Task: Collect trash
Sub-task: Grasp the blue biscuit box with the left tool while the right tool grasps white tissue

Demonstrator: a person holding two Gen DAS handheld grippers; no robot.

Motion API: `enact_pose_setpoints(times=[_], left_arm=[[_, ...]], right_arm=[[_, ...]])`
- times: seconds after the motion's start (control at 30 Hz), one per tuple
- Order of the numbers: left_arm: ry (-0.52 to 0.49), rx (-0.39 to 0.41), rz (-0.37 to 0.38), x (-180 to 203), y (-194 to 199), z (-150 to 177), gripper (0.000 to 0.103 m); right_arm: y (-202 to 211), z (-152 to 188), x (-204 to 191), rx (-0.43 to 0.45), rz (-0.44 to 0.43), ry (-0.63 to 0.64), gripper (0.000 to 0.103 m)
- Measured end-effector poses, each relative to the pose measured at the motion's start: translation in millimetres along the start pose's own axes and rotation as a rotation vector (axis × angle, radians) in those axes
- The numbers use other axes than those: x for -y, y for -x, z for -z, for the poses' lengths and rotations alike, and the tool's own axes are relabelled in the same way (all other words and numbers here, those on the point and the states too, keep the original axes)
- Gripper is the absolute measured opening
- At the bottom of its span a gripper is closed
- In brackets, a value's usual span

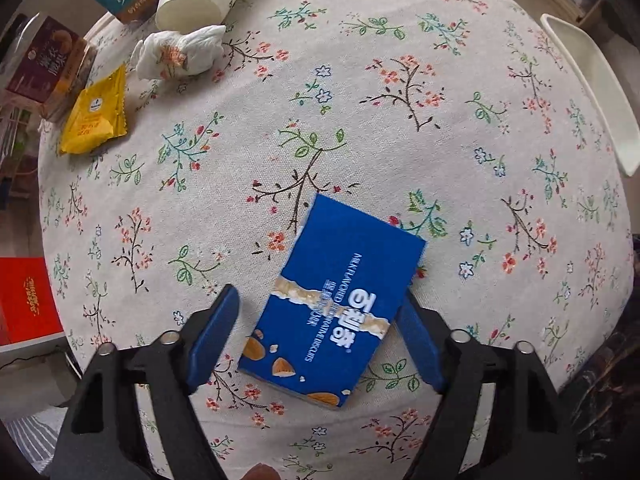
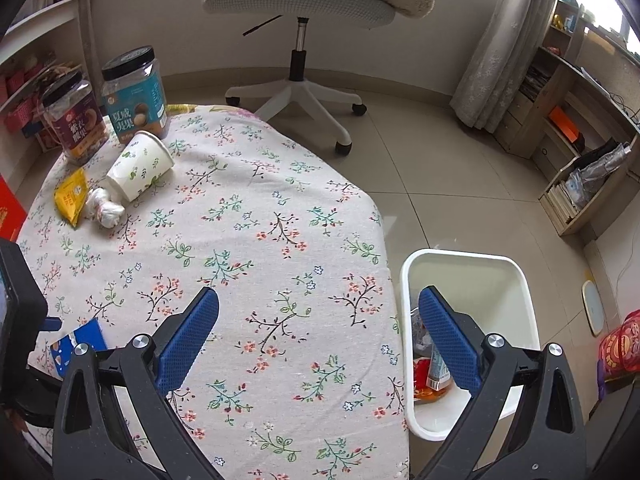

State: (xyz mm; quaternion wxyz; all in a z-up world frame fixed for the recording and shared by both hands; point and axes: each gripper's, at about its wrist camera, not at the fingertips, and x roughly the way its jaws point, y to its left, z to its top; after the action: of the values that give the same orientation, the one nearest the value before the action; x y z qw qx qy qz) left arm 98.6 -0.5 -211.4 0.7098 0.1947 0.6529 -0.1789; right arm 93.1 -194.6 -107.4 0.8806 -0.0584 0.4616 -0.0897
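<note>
A blue biscuit box [image 1: 336,292] lies flat on the floral tablecloth, directly under my left gripper [image 1: 320,294]. Its jaws straddle the box; the right finger [image 1: 420,340] sits against the box's edge, while the left finger [image 1: 216,336] stands a little clear, so the gripper is open. Only a corner of the box [image 2: 80,340] shows in the right wrist view. My right gripper [image 2: 319,295] hangs open and empty over the table's right edge. A yellow wrapper [image 1: 96,114], a crumpled tissue [image 1: 180,54] and a tipped paper cup [image 1: 192,4] lie at the far left.
A white bin [image 2: 516,280] stands on the floor beside the table's right edge, with several wrappers [image 2: 432,376] inside. Two snack jars [image 2: 134,92] [image 2: 74,120] stand at the table's far corner. An office chair [image 2: 300,40] is beyond the table, shelves line the right wall.
</note>
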Motion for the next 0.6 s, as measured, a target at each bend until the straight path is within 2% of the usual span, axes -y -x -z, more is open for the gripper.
enact_pose_setpoints(times=[0.07, 0.13, 0.23, 0.33, 0.43, 0.5, 0.6], left_arm=[[0.012, 0.008, 0.016, -5, 2, 6, 0.058], [0.032, 0.023, 0.014, -13, 4, 14, 0.058], [0.116, 0.070, 0.005, -39, 13, 26, 0.058], [0.251, 0.154, 0.007, -74, 37, 40, 0.058], [0.409, 0.246, -0.026, -113, 64, 55, 0.058], [0.521, 0.304, -0.033, -139, 85, 61, 0.058], [0.636, 0.383, -0.005, -169, 114, 69, 0.058]], right_arm=[[-8, -2, -11, -0.020, -0.026, 0.017, 0.096], [-17, -5, -20, -0.044, -0.063, 0.008, 0.096], [-33, -13, -38, -0.107, -0.136, -0.023, 0.096], [-44, -27, -64, -0.142, -0.192, -0.031, 0.096], [-50, -48, -100, -0.132, -0.244, -0.032, 0.096], [-54, -59, -126, -0.107, -0.245, 0.004, 0.096], [-66, -66, -164, -0.077, -0.262, 0.090, 0.096]])
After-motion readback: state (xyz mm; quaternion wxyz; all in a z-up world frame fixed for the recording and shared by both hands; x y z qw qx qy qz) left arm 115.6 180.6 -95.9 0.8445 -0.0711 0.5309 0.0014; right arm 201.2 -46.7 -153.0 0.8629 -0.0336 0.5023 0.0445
